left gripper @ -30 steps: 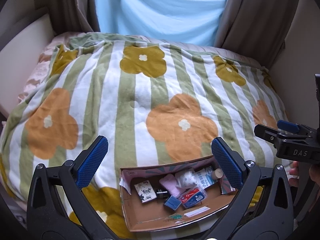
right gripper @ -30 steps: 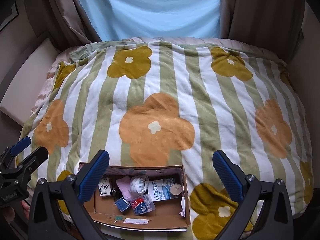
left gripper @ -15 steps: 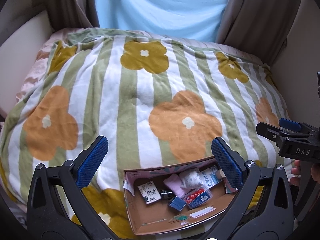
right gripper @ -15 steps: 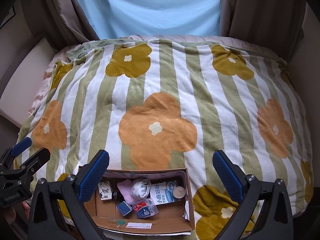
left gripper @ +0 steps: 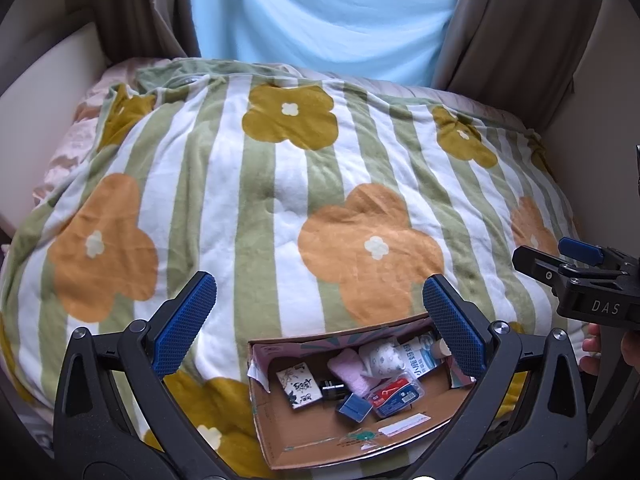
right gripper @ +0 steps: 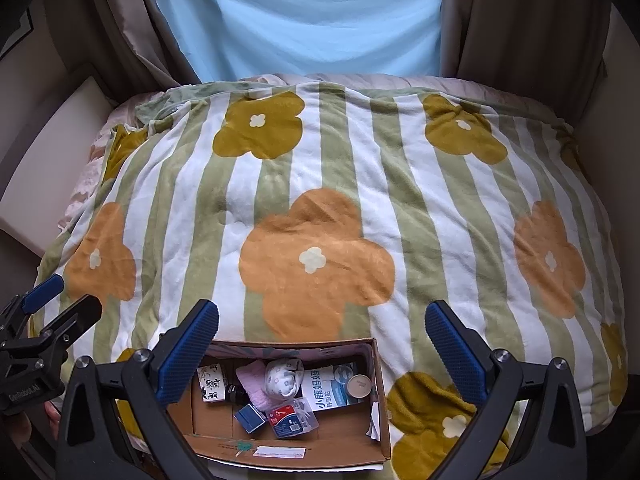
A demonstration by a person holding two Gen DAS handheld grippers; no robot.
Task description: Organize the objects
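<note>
Cardboard box [right gripper: 376, 412] sits between both wide-open, empty fingers [right gripper: 188, 350]; left fingers [left gripper: 454, 328] hide its right corner.

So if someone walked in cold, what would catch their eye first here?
The big fleece blanket with green and white stripes and orange flowers fills the bed. At its near edge sits an open brown cardboard box of small items, such as a blue and white pouch and a pink folded cloth. Both the left gripper and the right gripper hover open above it.

left claw [left gripper: 316, 312]: spread wide, empty | right claw [right gripper: 320, 338]: spread wide, empty
</note>
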